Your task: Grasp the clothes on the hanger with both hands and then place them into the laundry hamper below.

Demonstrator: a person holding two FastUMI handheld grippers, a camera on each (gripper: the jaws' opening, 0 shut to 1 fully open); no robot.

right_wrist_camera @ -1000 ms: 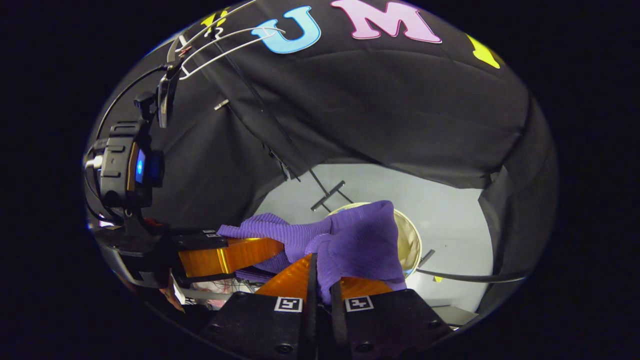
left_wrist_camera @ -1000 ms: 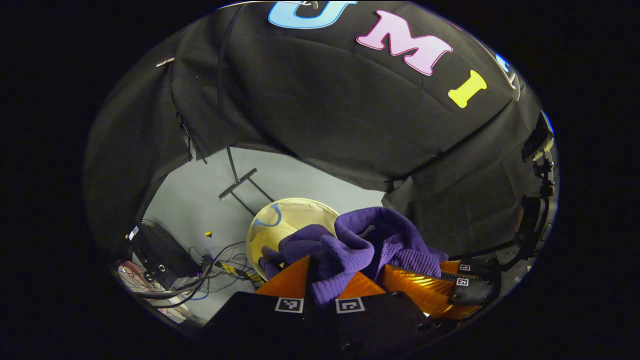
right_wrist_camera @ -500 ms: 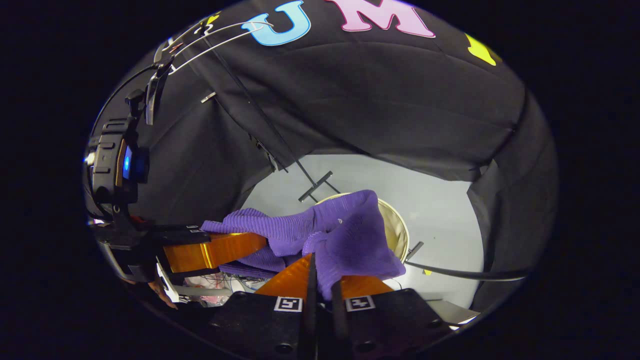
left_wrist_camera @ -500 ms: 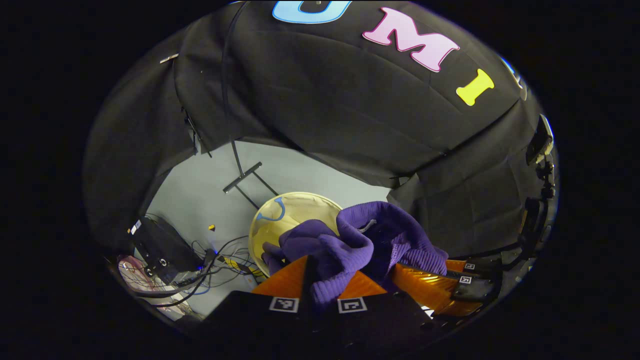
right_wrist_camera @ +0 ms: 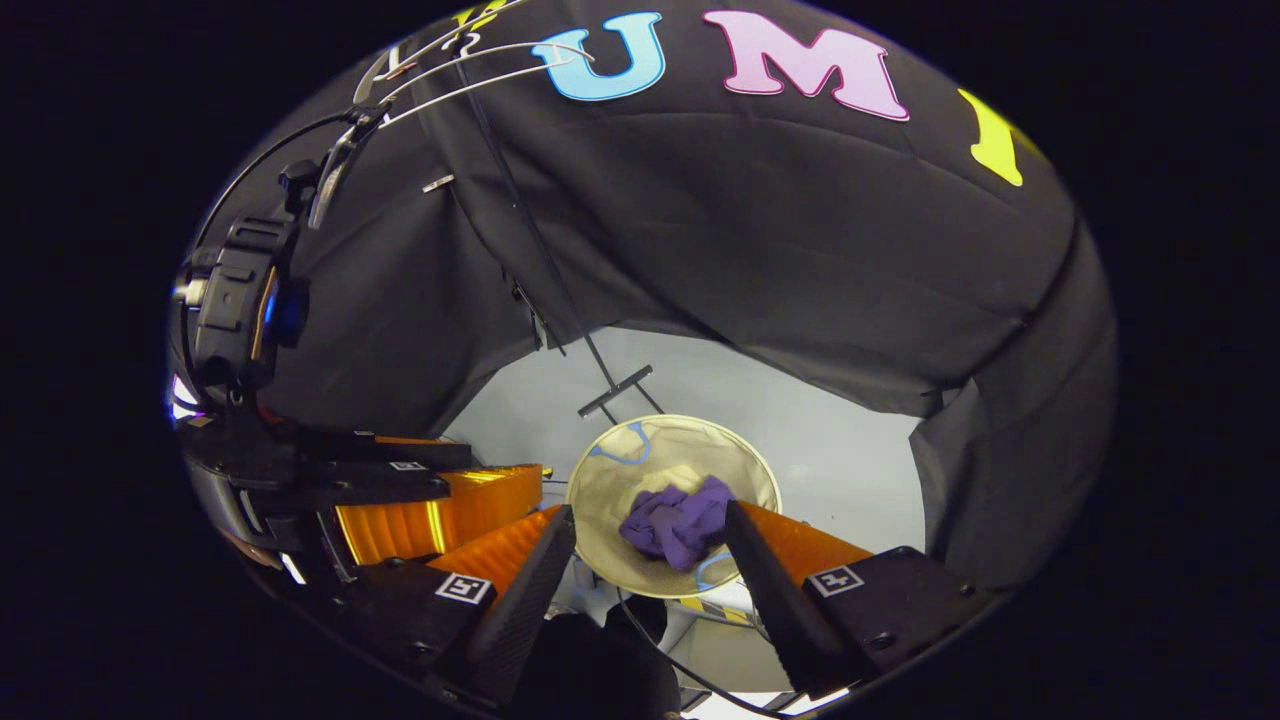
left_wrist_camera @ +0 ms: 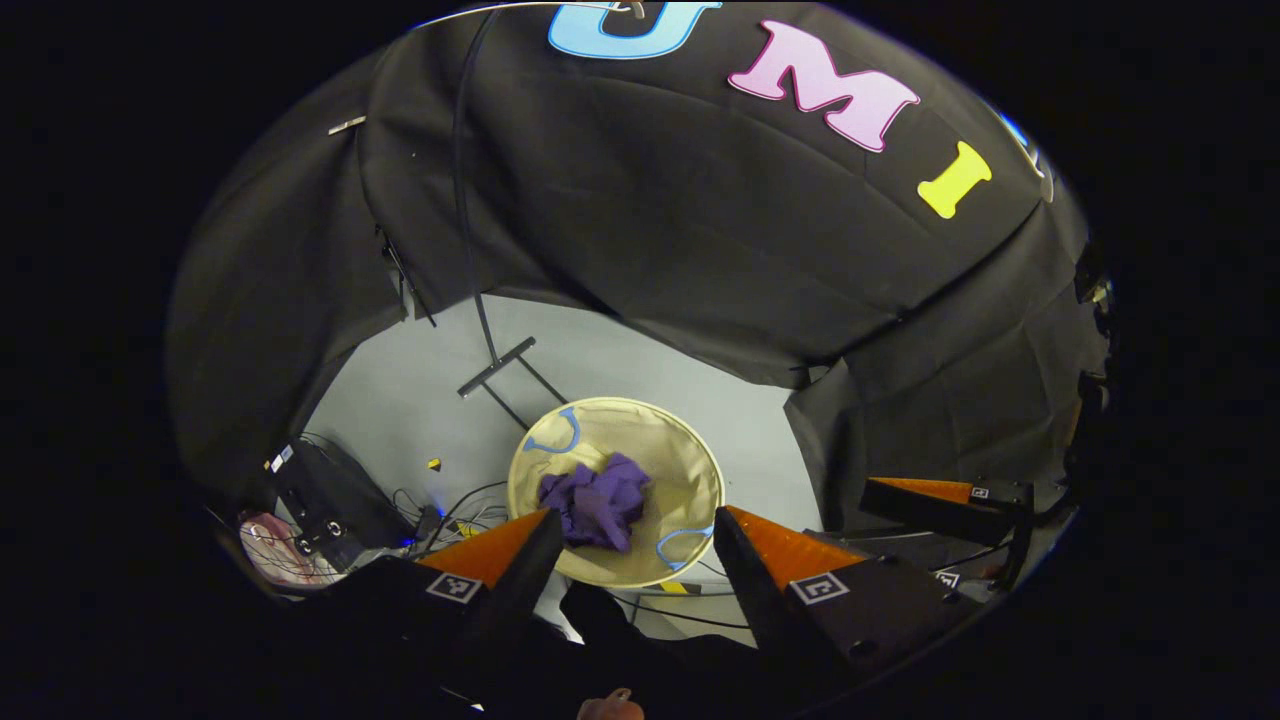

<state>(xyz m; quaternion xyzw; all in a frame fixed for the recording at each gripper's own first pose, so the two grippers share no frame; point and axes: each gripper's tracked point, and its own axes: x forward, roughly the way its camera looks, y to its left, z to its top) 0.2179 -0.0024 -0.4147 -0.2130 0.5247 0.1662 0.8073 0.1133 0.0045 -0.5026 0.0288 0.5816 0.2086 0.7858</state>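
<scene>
Left gripper (left_wrist_camera: 628,535): fingers spread wide, nothing between them; half a second ago they pinched a fold of the purple garment. Right gripper (right_wrist_camera: 650,530): likewise wide apart and empty, where a moment earlier it too clamped the knit fabric. The purple garment (left_wrist_camera: 597,507) now lies crumpled inside the laundry hamper (left_wrist_camera: 690,470), a round, pale-lined basket with blue handle loops, standing on the grey floor (left_wrist_camera: 420,400) directly below both grippers; in the right gripper view the same bundle (right_wrist_camera: 680,522) sits toward the near side of the hamper's bowl (right_wrist_camera: 640,480), wholly within the rim. The release therefore appears complete, and the task, as judged from this arrangement, is at or very near its end (no fabric is seen draped over the rim). Both grippers hang above the hamper, pointing steeply downward, side by side; the left one appears at the left edge of the right gripper view, just beside the right gripper. Further out: the bare wire hanger (right_wrist_camera: 470,65) hangs high against the booth's wall, the stand's base bar (left_wrist_camera: 497,366) rests on the floor behind the hamper, and a tangle of cables (left_wrist_camera: 440,515) lies to the hamper's left.
</scene>
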